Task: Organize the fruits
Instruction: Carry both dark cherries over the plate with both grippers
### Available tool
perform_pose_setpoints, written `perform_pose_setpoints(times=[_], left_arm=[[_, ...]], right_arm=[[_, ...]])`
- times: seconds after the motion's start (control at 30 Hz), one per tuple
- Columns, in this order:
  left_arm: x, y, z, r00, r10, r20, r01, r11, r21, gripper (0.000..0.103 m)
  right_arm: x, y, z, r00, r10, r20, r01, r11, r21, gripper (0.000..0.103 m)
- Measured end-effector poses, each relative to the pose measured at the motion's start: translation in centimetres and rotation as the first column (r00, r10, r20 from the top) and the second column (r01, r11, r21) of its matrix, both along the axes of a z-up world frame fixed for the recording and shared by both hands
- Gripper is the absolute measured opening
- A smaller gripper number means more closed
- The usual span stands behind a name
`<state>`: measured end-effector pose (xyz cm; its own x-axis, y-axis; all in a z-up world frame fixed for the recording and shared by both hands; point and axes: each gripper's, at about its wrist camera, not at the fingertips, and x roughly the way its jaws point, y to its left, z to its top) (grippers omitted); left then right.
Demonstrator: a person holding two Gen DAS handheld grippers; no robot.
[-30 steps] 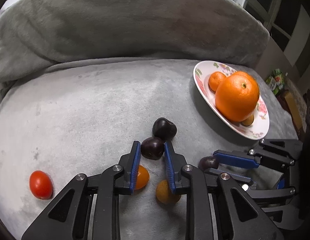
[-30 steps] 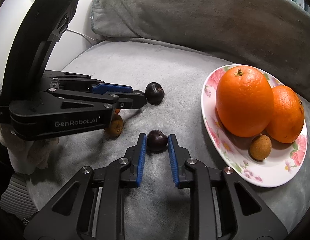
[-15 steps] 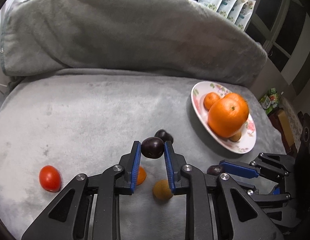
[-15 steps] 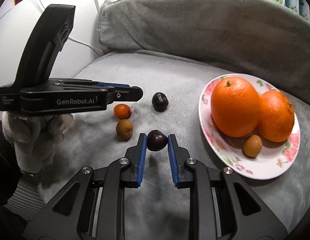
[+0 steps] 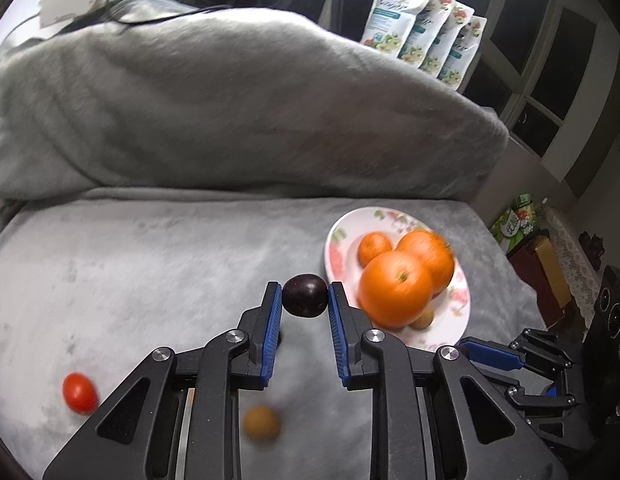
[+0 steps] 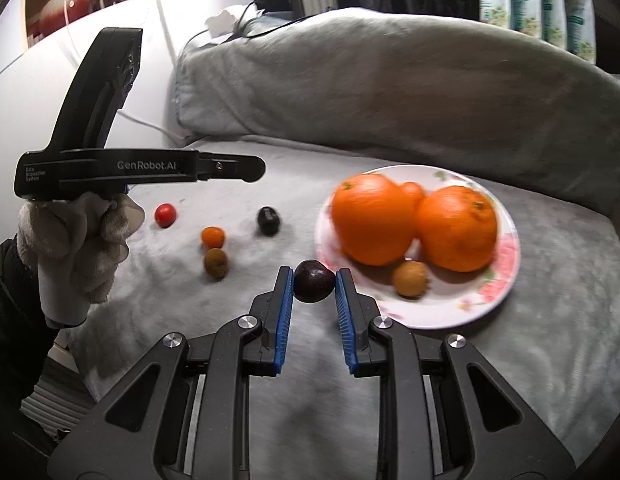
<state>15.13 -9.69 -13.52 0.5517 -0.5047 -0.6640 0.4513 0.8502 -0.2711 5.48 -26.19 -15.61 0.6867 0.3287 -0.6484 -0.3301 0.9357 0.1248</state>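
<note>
Two tongs are at work, and each grips one dark plum between its blue pads: the left tongs (image 5: 304,298) clamp a plum (image 5: 304,295) held off the grey blanket (image 5: 150,272); the right tongs (image 6: 314,286) clamp a second plum (image 6: 313,281) just beside the rim of the floral plate (image 6: 505,280); a third plum (image 6: 268,220) lies loose on the blanket. The plate carries two large oranges (image 6: 369,220) (image 6: 455,228), one small mandarin (image 5: 374,248) behind them, and one brown longan (image 6: 409,279) at the front. Loose on the blanket lie one red tomato (image 6: 165,215), one small orange fruit (image 6: 212,237) and one brown longan (image 6: 216,263) just beside it. A gloved hand (image 6: 74,252) holds the left tool. Four pouches (image 5: 425,40) stand behind the rolled blanket.

A second earlier both plums sat low by the blanket; now both are raised, the plate looks smaller and farther below, and the right plum has moved toward the plate.
</note>
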Motion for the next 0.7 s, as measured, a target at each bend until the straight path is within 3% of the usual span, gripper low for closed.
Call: perform_pose_setpoints(times=[0.7], left_arm=[[2.2, -7.9, 1.4, 0.994, -0.106, 0.005, 0.106, 0.994, 0.004, 0.022]], right_arm=[[1.2, -6.2, -1.2, 0.995, -0.101, -0.016, 0.101, 0.994, 0.027, 0.023]])
